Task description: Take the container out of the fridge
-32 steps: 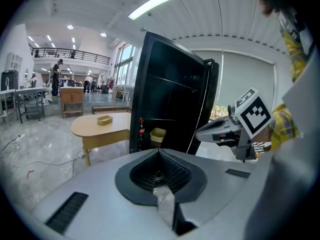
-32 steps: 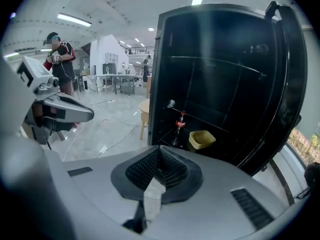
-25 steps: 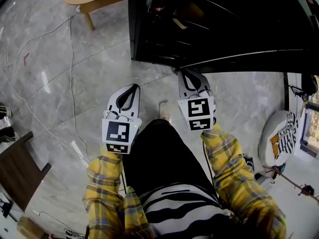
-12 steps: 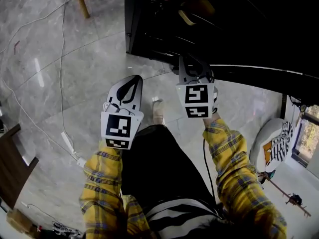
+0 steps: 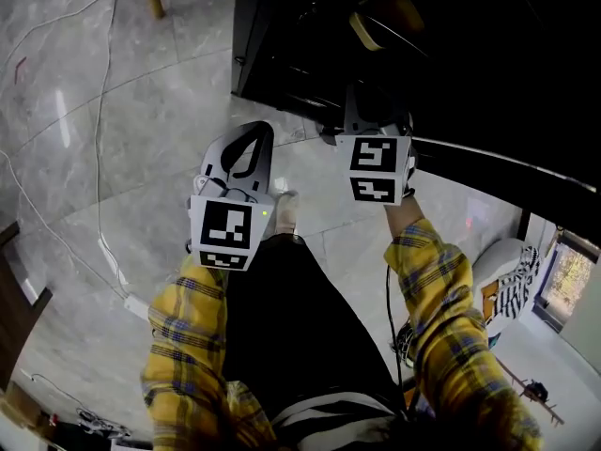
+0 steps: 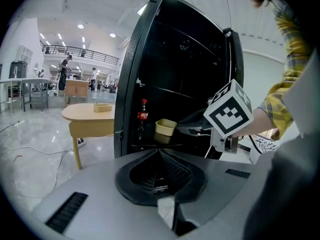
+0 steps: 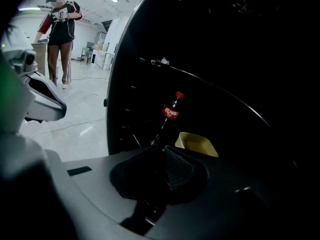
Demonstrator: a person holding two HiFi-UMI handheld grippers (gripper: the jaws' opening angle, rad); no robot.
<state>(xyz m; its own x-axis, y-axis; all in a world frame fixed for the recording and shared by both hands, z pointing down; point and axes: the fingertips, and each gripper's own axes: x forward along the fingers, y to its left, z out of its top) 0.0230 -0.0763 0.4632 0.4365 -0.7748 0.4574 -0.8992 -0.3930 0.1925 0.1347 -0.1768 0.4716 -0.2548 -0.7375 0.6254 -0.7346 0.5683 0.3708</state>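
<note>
The black fridge [image 5: 451, 54] stands open ahead of me. On its lower shelf sits a pale yellow open container [image 6: 165, 127], also visible as the container [image 7: 196, 144] and the container [image 5: 387, 22]; a cola bottle [image 6: 143, 115] stands just left of it. My right gripper [image 7: 162, 148] is shut and empty, at the fridge's front edge, short of the container. In the head view the right gripper [image 5: 364, 101] reaches into the dark opening. My left gripper [image 6: 159, 150] is shut and empty, held over the floor left of the right one, outside the fridge.
The open fridge door's edge [image 5: 507, 163] runs off to the right. A wooden table [image 6: 90, 115] stands left of the fridge. Cables [image 5: 103, 158] trail across the marble floor. A person [image 7: 60, 34] stands in the far background. A striped cushion [image 5: 512, 280] lies at the right.
Both grippers have moved forward toward the fridge, and the fridge now sits closer in the head view. The right gripper's tip has reached the fridge opening. Both jaws stay shut.
</note>
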